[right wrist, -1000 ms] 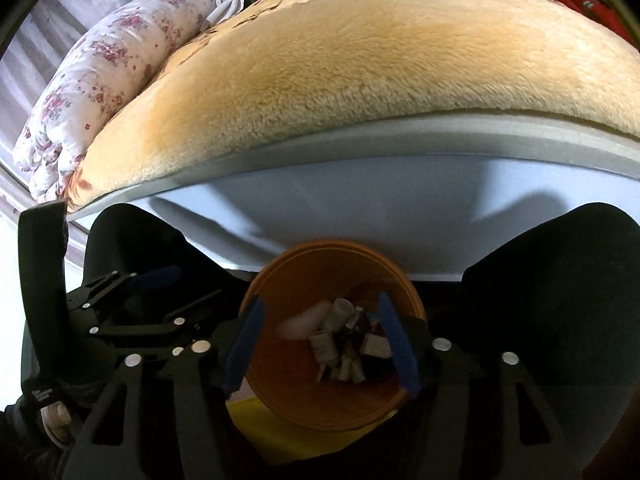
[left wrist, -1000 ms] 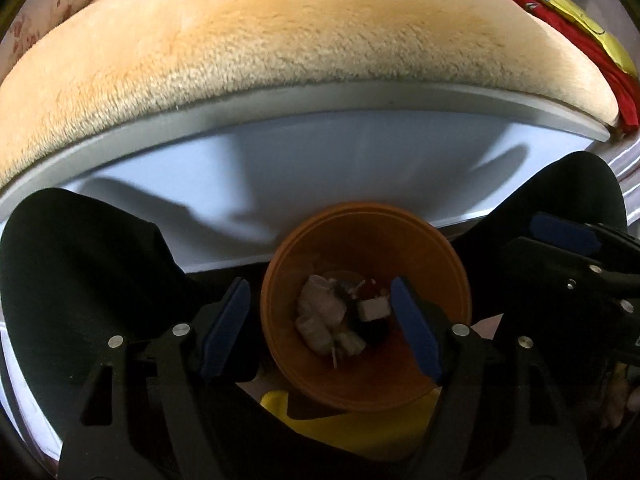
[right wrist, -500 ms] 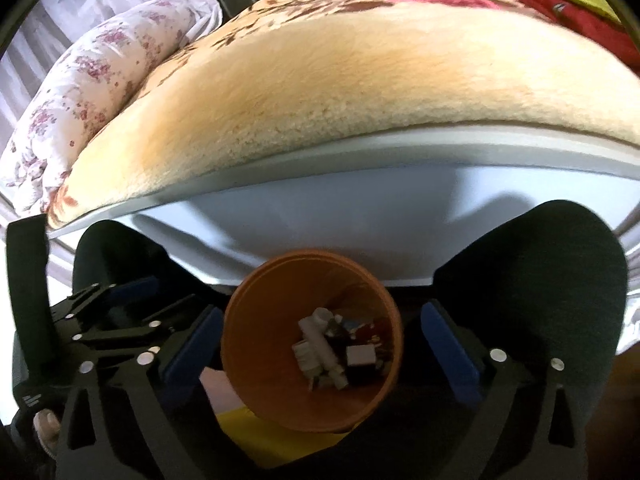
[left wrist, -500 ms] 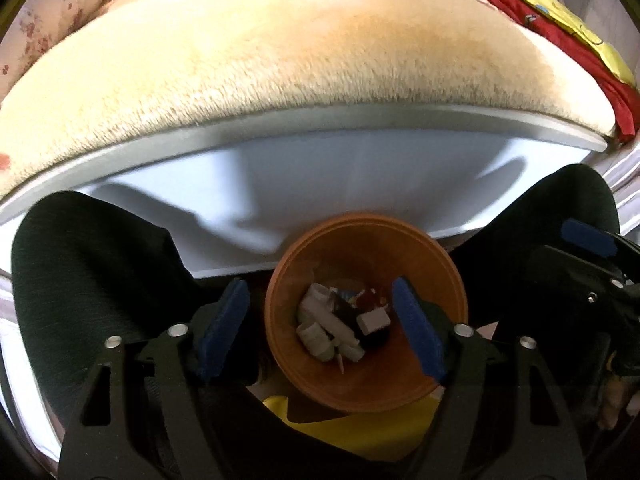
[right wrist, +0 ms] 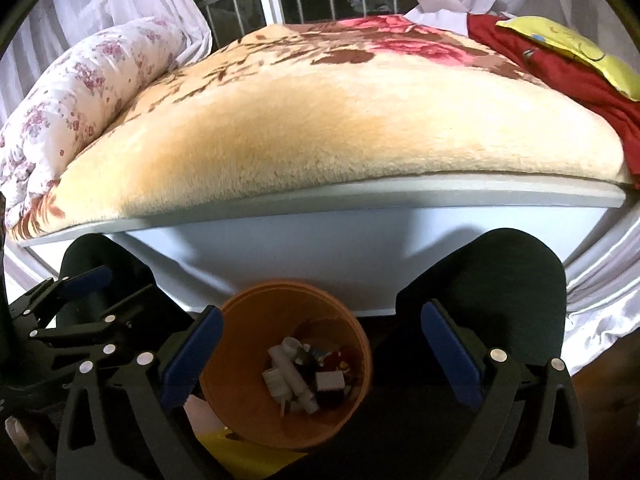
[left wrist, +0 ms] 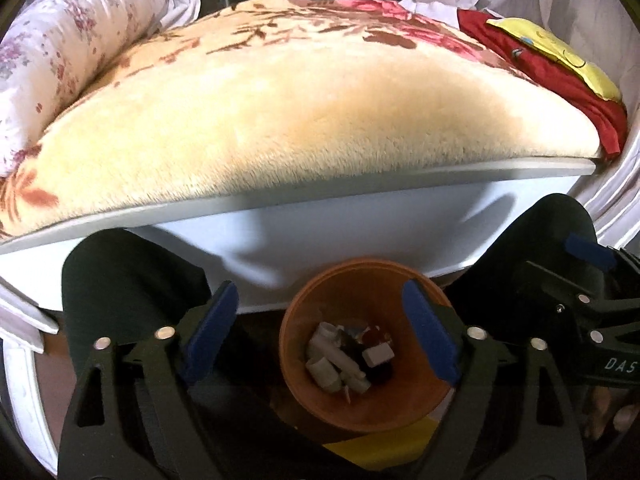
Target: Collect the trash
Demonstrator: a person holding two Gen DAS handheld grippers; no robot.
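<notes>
We hold our left gripper (left wrist: 320, 328) and right gripper (right wrist: 320, 352) with jaws spread wide, gripping nothing. The round orange plastic bin (left wrist: 362, 350) of white and dark scraps (right wrist: 306, 380) sits at six o'clock below the plush cream floral blanket (left wrist: 300, 120).

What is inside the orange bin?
The orange bin holds white scraps and a few dark and red bits; anything beneath that pile is hidden.

Both wrist views above bin (left wrist: 362, 396), bedward
</notes>
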